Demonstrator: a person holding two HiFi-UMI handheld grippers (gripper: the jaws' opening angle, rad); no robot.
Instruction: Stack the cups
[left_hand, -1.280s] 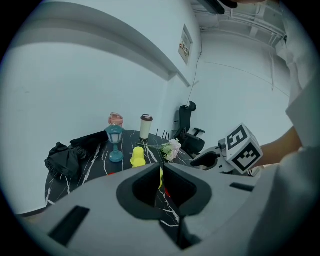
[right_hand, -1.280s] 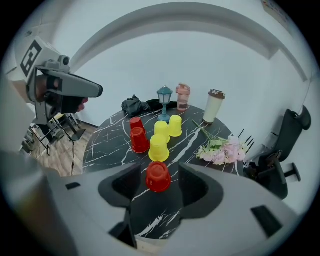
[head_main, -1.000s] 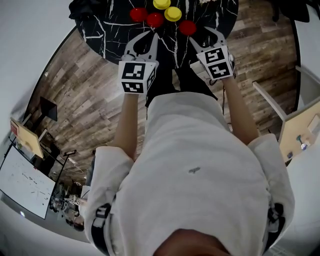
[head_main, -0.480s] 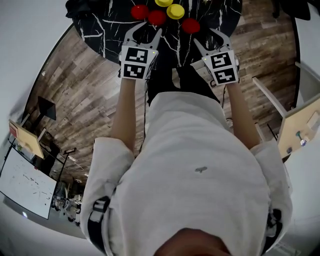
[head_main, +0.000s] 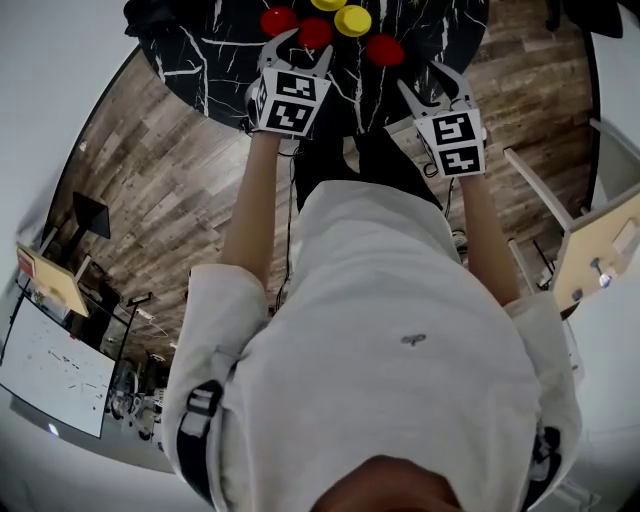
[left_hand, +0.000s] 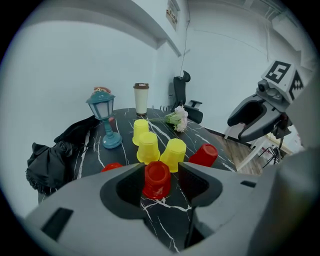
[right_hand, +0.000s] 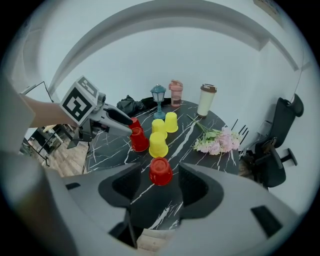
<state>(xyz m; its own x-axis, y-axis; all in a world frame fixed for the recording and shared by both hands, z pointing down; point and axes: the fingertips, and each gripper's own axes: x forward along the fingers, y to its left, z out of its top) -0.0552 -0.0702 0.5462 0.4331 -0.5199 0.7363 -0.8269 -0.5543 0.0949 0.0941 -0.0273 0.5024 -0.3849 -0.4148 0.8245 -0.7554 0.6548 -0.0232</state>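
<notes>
left tool just opened wide, red cup between jaws (unpinched) | right tool wide, second red cup ahead

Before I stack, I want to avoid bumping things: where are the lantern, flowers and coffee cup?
lantern (left_hand: 101, 106): left gripper view, on its glass head.
flowers (left_hand: 179, 117): left gripper view, on the blossoms.
coffee cup (left_hand: 141, 102): left gripper view, on its white wall.

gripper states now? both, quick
Left gripper: open, jaws just been opening; middle red cup lined up between them, not gripped.
Right gripper: open; rightmost red cup ahead between its jaws, not held.
</notes>
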